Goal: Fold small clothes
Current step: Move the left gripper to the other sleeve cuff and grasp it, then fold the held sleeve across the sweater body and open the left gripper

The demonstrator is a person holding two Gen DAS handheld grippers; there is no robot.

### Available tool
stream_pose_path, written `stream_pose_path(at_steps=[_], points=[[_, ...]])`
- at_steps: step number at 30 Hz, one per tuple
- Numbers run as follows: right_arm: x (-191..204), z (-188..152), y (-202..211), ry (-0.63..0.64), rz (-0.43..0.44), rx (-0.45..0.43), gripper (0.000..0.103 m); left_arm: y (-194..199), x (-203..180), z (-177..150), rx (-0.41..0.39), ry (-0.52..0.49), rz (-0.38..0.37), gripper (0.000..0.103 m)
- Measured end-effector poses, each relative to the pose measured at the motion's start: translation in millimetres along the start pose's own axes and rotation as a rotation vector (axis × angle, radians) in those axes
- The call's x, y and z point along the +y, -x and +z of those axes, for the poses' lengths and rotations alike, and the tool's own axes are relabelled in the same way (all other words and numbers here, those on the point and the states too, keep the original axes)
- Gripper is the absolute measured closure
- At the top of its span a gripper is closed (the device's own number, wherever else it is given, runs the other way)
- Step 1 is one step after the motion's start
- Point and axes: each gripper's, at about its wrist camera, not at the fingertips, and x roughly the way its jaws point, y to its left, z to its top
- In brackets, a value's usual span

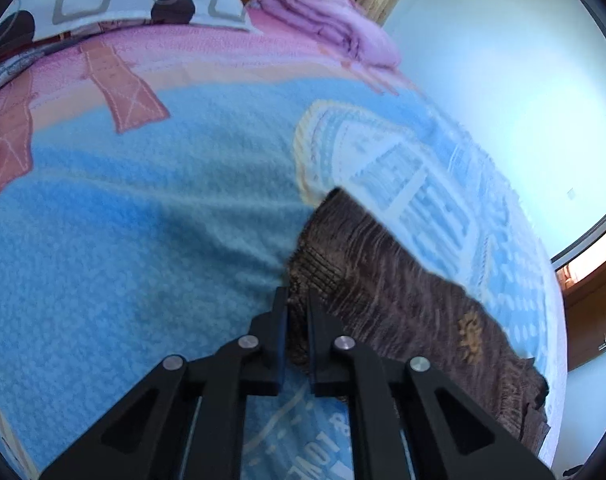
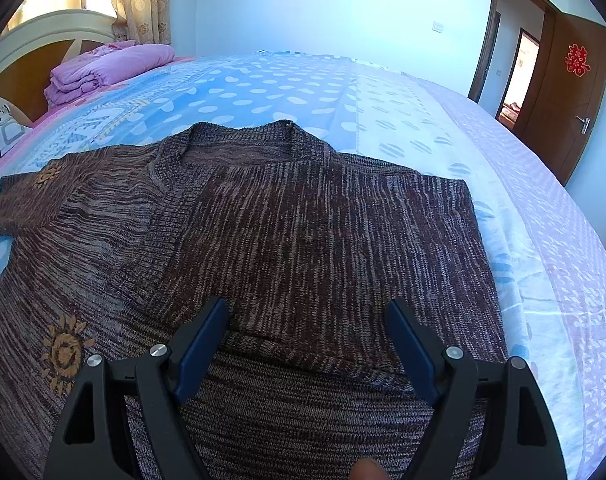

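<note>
Left tool clamped on sweater cuff

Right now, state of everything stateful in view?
Left tongs: shut on the sleeve cuff.
Right tongs: open, over the sweater, gripping nothing.
sweater: spread flat on the bed, right side already folded over the front.
Purple blanket: folded, by the headboard.
Door: open.

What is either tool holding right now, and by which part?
The left tool is shut on the brown marled knit sweater, pinching its ribbed sleeve cuff. The right tool is open, holding nothing.
</note>
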Motion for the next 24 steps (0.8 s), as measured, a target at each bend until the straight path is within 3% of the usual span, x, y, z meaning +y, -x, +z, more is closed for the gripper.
stream_pose_path(at_steps=[5, 15, 24], points=[[0, 0, 0, 0.0, 0.0, 0.0, 0.021, 22, -12, 6, -0.042, -0.008, -0.038, 0.095], [-4, 0, -1, -0.018, 0.016, 0.002, 0.021, 63, -75, 11, -0.115, -0.081, -0.15, 0.095], [-5, -1, 0, -0.026, 0.022, -0.001, 0.021, 89, -167, -26, -0.133, -0.226, -0.27, 0.095]])
